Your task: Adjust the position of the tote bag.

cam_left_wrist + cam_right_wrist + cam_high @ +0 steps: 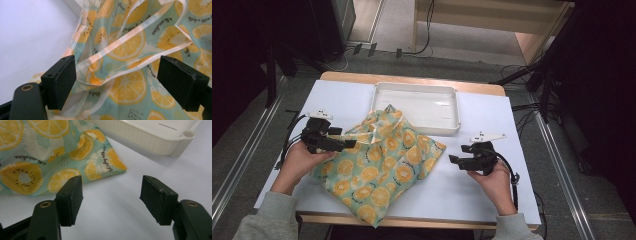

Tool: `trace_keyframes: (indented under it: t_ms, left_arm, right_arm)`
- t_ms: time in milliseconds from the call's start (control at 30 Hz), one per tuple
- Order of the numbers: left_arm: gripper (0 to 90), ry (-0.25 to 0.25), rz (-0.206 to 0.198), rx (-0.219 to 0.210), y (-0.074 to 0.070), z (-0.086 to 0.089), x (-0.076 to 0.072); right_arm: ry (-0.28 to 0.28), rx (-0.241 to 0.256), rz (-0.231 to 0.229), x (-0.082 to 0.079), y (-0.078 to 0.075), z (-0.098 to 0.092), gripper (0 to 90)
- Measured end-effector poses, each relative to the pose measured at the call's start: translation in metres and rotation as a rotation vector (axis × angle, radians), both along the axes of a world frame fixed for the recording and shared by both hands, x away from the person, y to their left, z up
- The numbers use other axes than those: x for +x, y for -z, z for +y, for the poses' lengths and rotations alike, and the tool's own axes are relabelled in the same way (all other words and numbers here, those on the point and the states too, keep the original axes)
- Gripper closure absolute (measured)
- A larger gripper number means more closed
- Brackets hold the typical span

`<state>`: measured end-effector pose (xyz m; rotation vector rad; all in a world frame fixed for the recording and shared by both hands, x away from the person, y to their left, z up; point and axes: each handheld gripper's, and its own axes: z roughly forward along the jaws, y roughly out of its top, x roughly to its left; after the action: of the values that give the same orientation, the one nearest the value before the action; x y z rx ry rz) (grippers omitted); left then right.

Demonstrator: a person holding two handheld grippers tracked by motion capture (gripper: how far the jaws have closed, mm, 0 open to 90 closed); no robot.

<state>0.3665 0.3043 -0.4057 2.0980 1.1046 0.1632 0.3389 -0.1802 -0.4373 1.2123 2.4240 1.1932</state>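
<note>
The fruit-print cloth bag (pixel 382 162) lies crumpled across the left and middle of the white table (pixel 492 195), its far edge just against the near wall of the white tray (pixel 416 104) and its near corner hanging a little over the table's front edge. Its long axis runs on a slant, from the far left by the tray down to that near corner.

What matters for the next move is which side the bag lies on, and it lies on the left. The left gripper (pixel 343 144) is right over the bag's left edge, with its jaws standing open. In the left gripper view the bag's pale strap (pixel 130 41) loops across the gap between the 2 jaws, and 1 strand passes just in front of the left-hand jaw, but nothing is pinched yet. I judge that a small push forward and a squeeze would catch the strap or the hem under it.

The right gripper (pixel 457 160) is over bare table, just off the bag's right corner, jaws also open and holding nothing. In the right gripper view that corner (pixel 110 162) lies ahead and to the left of the jaws, with the tray's rim (pixel 175 138) beyond it on the right. So the right hand (pixel 494 182) has to travel left and forward to reach cloth, while the left hand (pixel 302 162) is already there. The left is plainly the nearer of the 2.
</note>
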Motion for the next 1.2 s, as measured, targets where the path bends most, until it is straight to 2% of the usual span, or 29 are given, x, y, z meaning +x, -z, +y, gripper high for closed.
trace_keyframes:
  t_ms: [367, 500, 633, 800, 1100, 1200]
  left_arm:
    - [16.5, 0.015, 0.067, 0.028, 0.027, -0.008, 0.014]
    - [17.5, 0.015, 0.076, 0.026, 0.033, -0.012, 0.017]
    - [19.6, 0.018, 0.077, 0.044, 0.039, -0.015, 0.018]
    - [24.4, 0.015, 0.069, 0.045, 0.044, -0.018, 0.019]
    - [45.8, 0.027, 0.035, 0.068, 0.047, -0.022, 0.016]
    - [56.2, 0.007, 0.025, 0.042, 0.049, -0.017, 0.014]
  right_arm:
    - [0.002, -0.007, 0.001, -0.002, 0.001, -0.001, 35.7]
    - [0.004, -0.008, -0.001, -0.003, 0.001, -0.002, 35.7]
    - [0.009, -0.01, 0.006, -0.004, 0.002, -0.002, 35.6]
    - [0.01, -0.017, 0.001, -0.004, 0.003, -0.001, 35.7]
    - [0.02, -0.016, -0.002, -0.004, 0.003, -0.003, 35.7]
    - [0.02, -0.018, -0.003, -0.004, 0.004, -0.003, 35.8]
